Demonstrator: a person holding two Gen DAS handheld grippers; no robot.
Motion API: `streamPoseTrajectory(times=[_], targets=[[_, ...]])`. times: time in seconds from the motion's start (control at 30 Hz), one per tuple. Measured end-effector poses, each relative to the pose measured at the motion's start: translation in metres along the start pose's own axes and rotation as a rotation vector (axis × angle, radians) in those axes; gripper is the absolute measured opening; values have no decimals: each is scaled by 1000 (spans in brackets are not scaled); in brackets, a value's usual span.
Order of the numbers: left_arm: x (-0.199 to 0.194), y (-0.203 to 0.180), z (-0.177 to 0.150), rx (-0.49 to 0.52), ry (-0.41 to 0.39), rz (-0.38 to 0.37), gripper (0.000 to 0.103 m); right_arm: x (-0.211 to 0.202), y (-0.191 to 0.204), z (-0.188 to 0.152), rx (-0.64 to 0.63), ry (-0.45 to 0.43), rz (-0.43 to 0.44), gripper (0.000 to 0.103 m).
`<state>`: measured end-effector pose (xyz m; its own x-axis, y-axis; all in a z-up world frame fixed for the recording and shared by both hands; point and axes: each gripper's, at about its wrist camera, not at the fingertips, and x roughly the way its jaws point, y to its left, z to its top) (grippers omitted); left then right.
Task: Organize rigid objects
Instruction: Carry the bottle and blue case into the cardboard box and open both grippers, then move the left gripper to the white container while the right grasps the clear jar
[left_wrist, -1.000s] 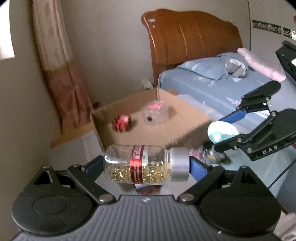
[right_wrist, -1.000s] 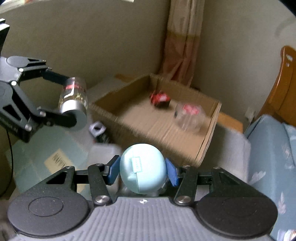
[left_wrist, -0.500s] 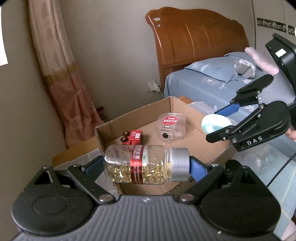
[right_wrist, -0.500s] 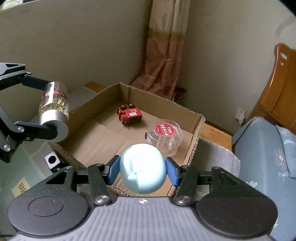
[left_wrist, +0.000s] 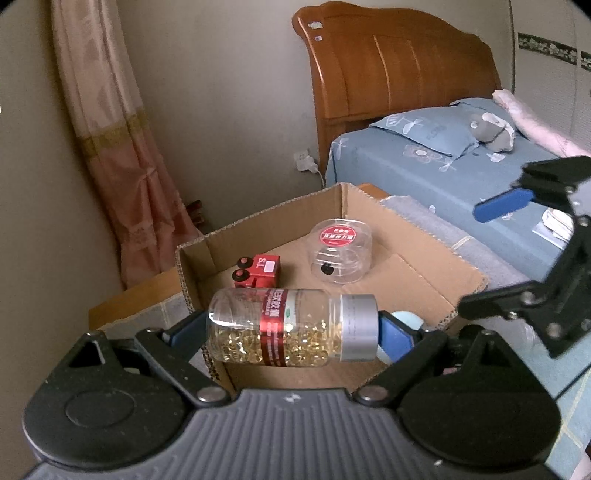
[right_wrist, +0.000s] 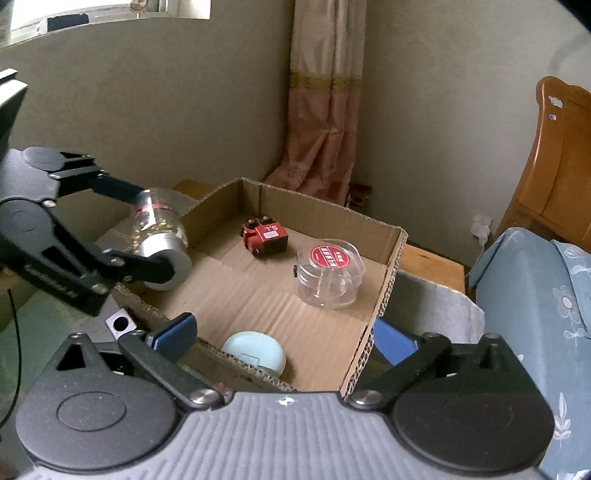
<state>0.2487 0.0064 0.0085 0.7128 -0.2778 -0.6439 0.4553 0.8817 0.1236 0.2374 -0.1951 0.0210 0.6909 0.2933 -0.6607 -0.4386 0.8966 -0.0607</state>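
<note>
Two items still mattered: the capsule bottle (left_wrist: 291, 328), clamped end to end in the left gripper (left_wrist: 291, 332) and held over the near-left wall of the cardboard box (right_wrist: 384, 291), and the pale blue case (right_wrist: 255, 354), which lay on the box floor against the near wall. The right gripper (right_wrist: 284, 339) had just been opening and stood spread wide, nothing between its jaws, one blue pad inside the box and the other outside its right wall. That straddle looked like the first risk — a careless pull back could catch the corrugated edge and drag or tip the box. The bottle was smooth and round, gripped only at base and cap, so a slight tilt or early release could let it slip, strike the rim and roll off onto the surface instead of inside. Dropped from height it might also knock the red toy truck (right_wrist: 264, 236) or the clear round container (right_wrist: 328, 273), or land on the blue case. With both grippers crowding the same near edge, they could collide — safer, I judged, for the right one to clear first.
</note>
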Motion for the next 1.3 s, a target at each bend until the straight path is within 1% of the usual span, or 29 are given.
streamPoseTrajectory(times=[0.23, 0.37, 0.5, 0.6, 0.7, 0.8, 0.9, 1.0, 1.17, 1.2, 1.3], targets=[[-4, 7, -6, -70, 3, 7, 99, -16, 9, -5, 5, -19, -1, 103], [-16, 7, -10, -83, -13, 14, 100, -26, 15, -9, 2, -25, -9, 103], [-28, 4, -16, -96, -25, 18, 101, -33, 18, -16, 23, -28, -8, 103], [-38, 1, -25, -112, -40, 29, 101, -36, 21, -24, 55, -25, -27, 103], [-49, -1, -39, -143, -58, 47, 101, -36, 25, -37, 111, -8, -79, 103], [-56, -5, -57, -180, -50, 32, 101, -39, 31, -54, 141, -8, -124, 103], [-58, -11, -71, -184, -27, 31, 101, -40, 35, -74, 181, 1, -209, 103], [-61, -20, -85, -181, -30, 34, 101, -39, 35, -92, 236, -2, -290, 103], [-60, -26, -99, -216, -22, -17, 101, -29, 16, -110, 391, 16, -347, 103], [-58, -27, -100, -216, -19, -21, 101, -25, 13, -112, 409, 23, -356, 103], [-56, -30, -102, -207, -15, -22, 101, -16, 11, -113, 408, 12, -400, 103]])
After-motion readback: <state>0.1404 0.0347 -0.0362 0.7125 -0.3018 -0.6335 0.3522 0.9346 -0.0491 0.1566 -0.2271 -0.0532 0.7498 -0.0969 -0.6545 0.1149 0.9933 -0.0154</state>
